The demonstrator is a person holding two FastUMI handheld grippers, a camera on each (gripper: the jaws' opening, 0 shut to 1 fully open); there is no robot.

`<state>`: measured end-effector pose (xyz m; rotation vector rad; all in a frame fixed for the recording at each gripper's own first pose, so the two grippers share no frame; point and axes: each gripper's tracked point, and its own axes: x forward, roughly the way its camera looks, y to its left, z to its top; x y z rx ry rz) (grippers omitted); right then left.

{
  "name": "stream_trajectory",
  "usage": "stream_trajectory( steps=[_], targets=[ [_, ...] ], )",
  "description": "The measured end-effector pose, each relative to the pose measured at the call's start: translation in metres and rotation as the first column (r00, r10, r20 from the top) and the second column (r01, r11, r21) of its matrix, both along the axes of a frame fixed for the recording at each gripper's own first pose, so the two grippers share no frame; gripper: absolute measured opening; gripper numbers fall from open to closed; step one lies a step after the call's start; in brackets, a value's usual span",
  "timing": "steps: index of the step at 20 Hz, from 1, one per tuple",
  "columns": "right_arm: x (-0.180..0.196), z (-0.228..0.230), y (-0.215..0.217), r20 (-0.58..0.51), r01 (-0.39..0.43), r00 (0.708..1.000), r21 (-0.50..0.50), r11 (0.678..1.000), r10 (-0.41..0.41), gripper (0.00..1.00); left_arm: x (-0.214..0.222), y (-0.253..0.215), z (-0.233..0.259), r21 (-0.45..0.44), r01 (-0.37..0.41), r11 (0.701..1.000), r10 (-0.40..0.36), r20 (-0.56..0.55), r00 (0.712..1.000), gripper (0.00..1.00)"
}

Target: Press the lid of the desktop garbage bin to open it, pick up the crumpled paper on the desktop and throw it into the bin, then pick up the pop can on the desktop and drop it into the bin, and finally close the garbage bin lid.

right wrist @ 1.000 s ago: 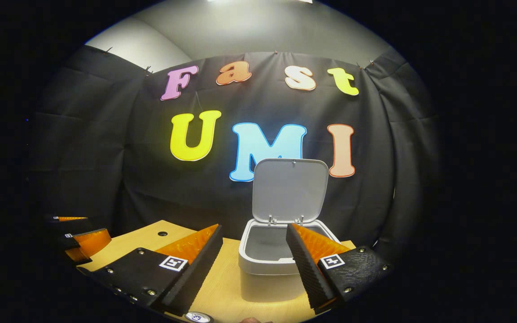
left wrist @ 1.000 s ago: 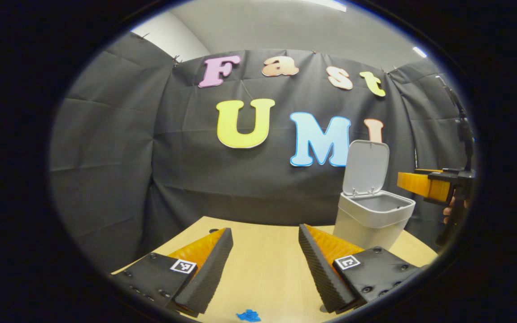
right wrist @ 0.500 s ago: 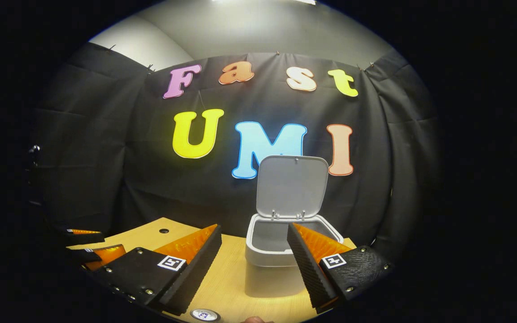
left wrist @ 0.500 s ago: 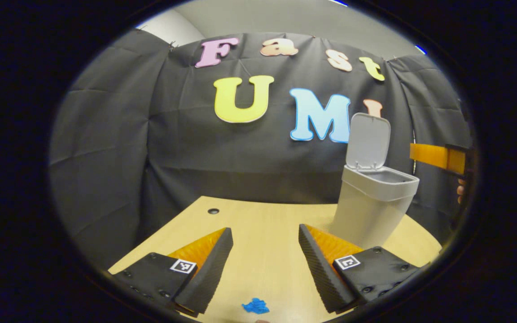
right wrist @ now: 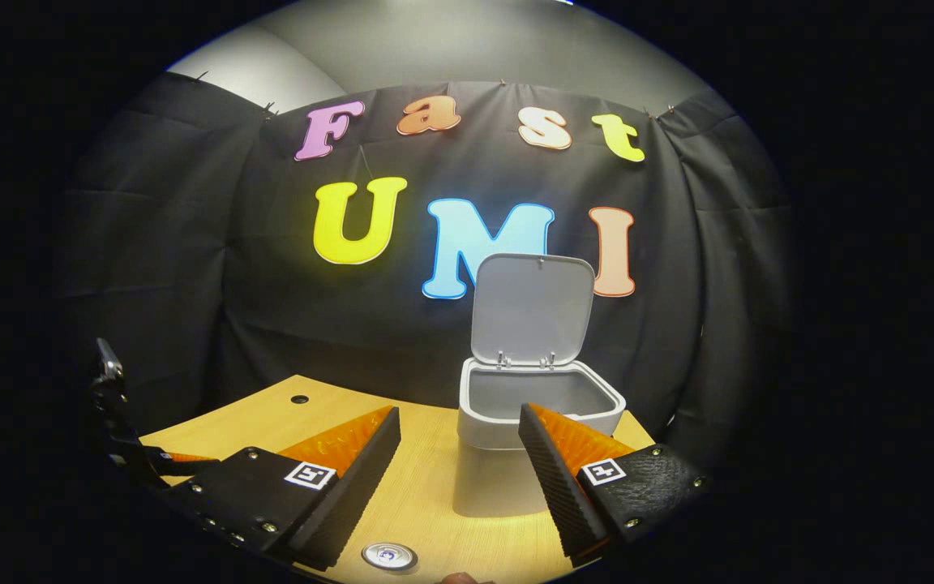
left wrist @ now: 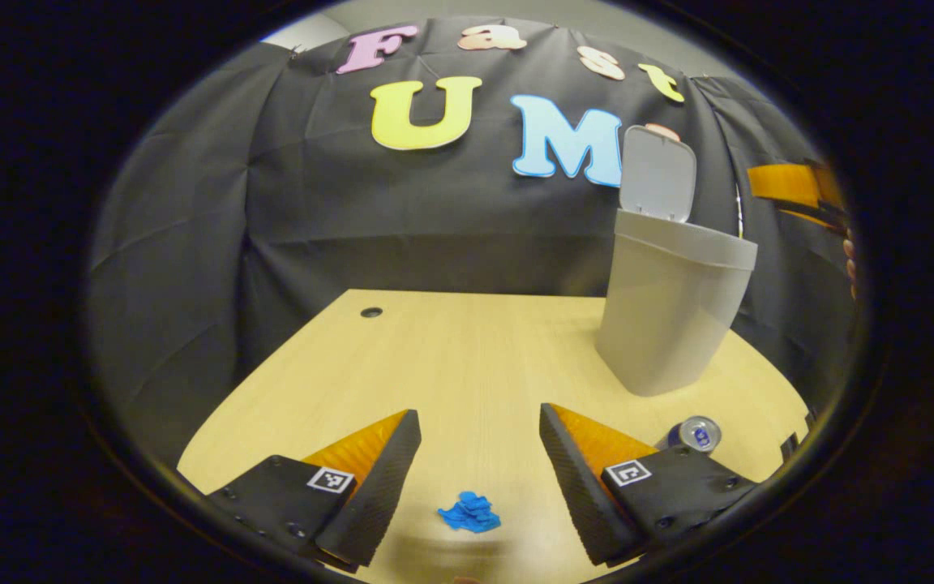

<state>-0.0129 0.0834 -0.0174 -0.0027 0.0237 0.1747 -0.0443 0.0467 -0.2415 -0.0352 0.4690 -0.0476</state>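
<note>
Your left gripper has its jaws spread wide and empty, angled down at the tabletop for the grab. The blue crumpled paper lies between them, just short of the tips. Your right gripper, jaws also released, hovers back, leaving the garbage bin free, lid up. The pop can sits near the bin's base.

Pop can half hidden behind left tongs finger; bin interior unseen.
</note>
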Motion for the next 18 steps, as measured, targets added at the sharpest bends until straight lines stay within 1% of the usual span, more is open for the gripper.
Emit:
stream_trajectory(
  steps=[2, 4, 7, 9, 10, 11, 12, 13, 14, 18],
  targets=[
    [-0.005, -0.003, 0.005, -0.012, 0.012, 1.0, 0.003, 1.0, -0.012, 0.94, -0.005, 0.002, -0.023, 0.003, 0.018, 1.0, -0.018, -0.04, 0.999, 1.0],
    [-0.01, -0.006, 0.007, -0.021, 0.027, 0.999, 0.003, 1.0, -0.027, 0.95, -0.011, 0.003, -0.041, 0.012, 0.048, 0.999, -0.047, -0.069, 0.996, 0.97],
    [-0.017, -0.013, 0.011, -0.042, 0.047, 0.998, -0.01, 0.999, -0.048, 0.95, -0.012, 0.005, -0.066, 0.009, 0.076, 0.997, -0.075, -0.114, 0.991, 0.97],
    [-0.02, -0.016, 0.014, -0.052, 0.055, 0.997, -0.015, 0.998, -0.056, 0.95, -0.016, 0.005, -0.082, 0.001, 0.084, 0.996, -0.083, -0.15, 0.985, 0.97],
    [-0.021, -0.017, 0.015, -0.057, 0.057, 0.997, -0.019, 0.998, -0.058, 0.94, -0.019, 0.006, -0.09, 0.002, 0.088, 0.996, -0.086, -0.166, 0.982, 1.0],
    [-0.023, -0.018, 0.016, -0.059, 0.06, 0.996, -0.024, 0.998, -0.061, 0.95, -0.021, 0.007, -0.097, 0.006, 0.092, 0.996, -0.09, -0.181, 0.979, 0.97],
    [-0.024, -0.018, 0.016, -0.061, 0.062, 0.996, -0.03, 0.998, -0.064, 0.95, -0.023, 0.007, -0.104, 0.008, 0.095, 0.995, -0.091, -0.193, 0.977, 0.97],
    [-0.025, -0.02, 0.016, -0.063, 0.064, 0.996, -0.034, 0.997, -0.066, 0.95, -0.025, 0.008, -0.111, 0.008, 0.097, 0.995, -0.093, -0.211, 0.973, 1.0],
    [-0.025, -0.021, 0.017, -0.066, 0.064, 0.996, -0.034, 0.997, -0.066, 0.95, -0.027, 0.008, -0.118, 0.004, 0.097, 0.995, -0.093, -0.229, 0.969, 0.97],
    [-0.026, -0.024, 0.016, -0.08, 0.064, 0.995, -0.026, 0.998, -0.066, 0.94, -0.031, 0.007, -0.135, 0.001, 0.091, 0.996, -0.087, -0.278, 0.957, 0.97]
  ],
)
